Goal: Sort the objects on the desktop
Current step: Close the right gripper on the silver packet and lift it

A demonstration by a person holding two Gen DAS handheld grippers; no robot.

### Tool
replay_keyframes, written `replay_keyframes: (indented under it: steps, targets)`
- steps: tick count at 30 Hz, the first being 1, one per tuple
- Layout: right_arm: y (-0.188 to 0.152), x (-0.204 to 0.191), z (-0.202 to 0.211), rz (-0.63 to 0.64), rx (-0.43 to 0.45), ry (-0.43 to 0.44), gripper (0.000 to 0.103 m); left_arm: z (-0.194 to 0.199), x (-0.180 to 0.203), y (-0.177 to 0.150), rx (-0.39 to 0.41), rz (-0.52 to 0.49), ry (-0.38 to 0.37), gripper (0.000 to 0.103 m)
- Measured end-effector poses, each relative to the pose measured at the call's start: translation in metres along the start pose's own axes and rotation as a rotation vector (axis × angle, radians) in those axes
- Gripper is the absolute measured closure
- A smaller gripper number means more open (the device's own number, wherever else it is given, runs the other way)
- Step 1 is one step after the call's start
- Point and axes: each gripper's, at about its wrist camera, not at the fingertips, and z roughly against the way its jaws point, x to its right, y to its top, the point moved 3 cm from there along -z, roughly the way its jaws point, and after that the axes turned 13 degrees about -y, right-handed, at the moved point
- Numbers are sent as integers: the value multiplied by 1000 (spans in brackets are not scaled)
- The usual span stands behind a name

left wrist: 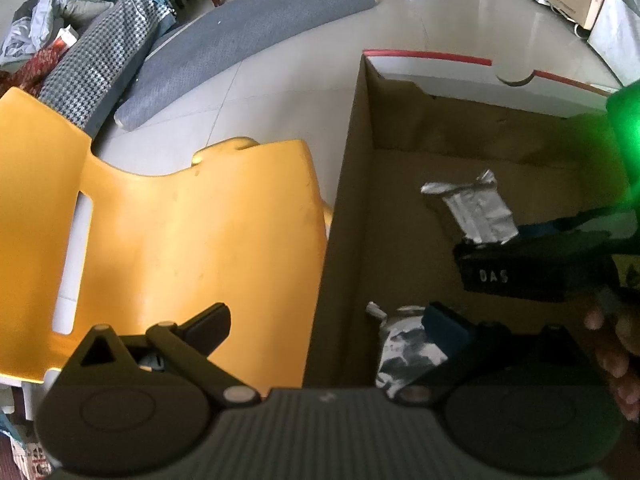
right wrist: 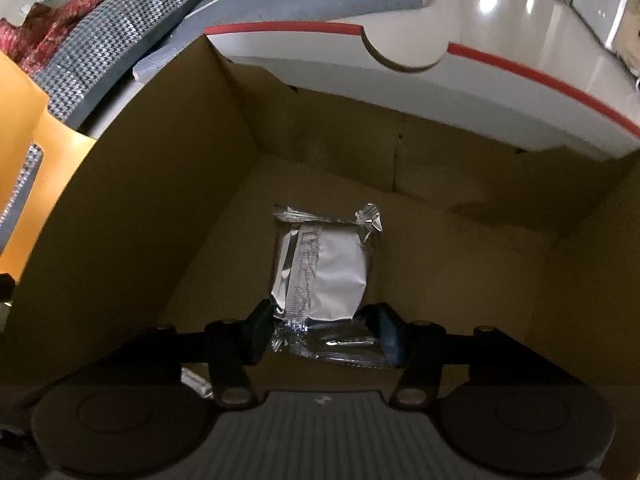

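A brown corrugated cardboard box [right wrist: 120, 240] with matte, creased walls stands open, its far flap white with a red edge stripe and a half-round notch. On its floor lies a flat rectangular silver foil packet [right wrist: 324, 268], crinkled and shiny, with crimped, ribbed seals at its ends and a ribbed seam running down its left half. In the right wrist view its long axis runs away from the camera, one sealed end pointing at the far wall, the other toward the right tool [right wrist: 326, 336]. That tool's dark blue padded fingers [right wrist: 388, 336] stand on either side of the packet's near end, where a second, darker and glossier piece of foil wrap [right wrist: 344, 350] lies between them; the pads close against the foil there, so it grips the wrapping.

In the left wrist view the left tool [left wrist: 332, 320] hangs across the box's left wall, its jaws spread wide with nothing between the pads: one black finger [left wrist: 208, 322] over a smooth, moulded orange plastic chair seat [left wrist: 180, 240], the other inside the box above another crumpled silver foil packet [left wrist: 404, 348]. Beyond lie a grey fabric cushion [left wrist: 248, 36] and a houndstooth cloth [left wrist: 104, 52] on the glossy tiled floor [left wrist: 280, 92].
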Motion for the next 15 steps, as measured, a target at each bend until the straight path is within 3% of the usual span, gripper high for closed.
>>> replay_keyframes:
  steps: [15]
  targets:
    - [-3, 13, 40, -18, 67, 54, 51, 13, 20, 6, 74, -73, -37, 0]
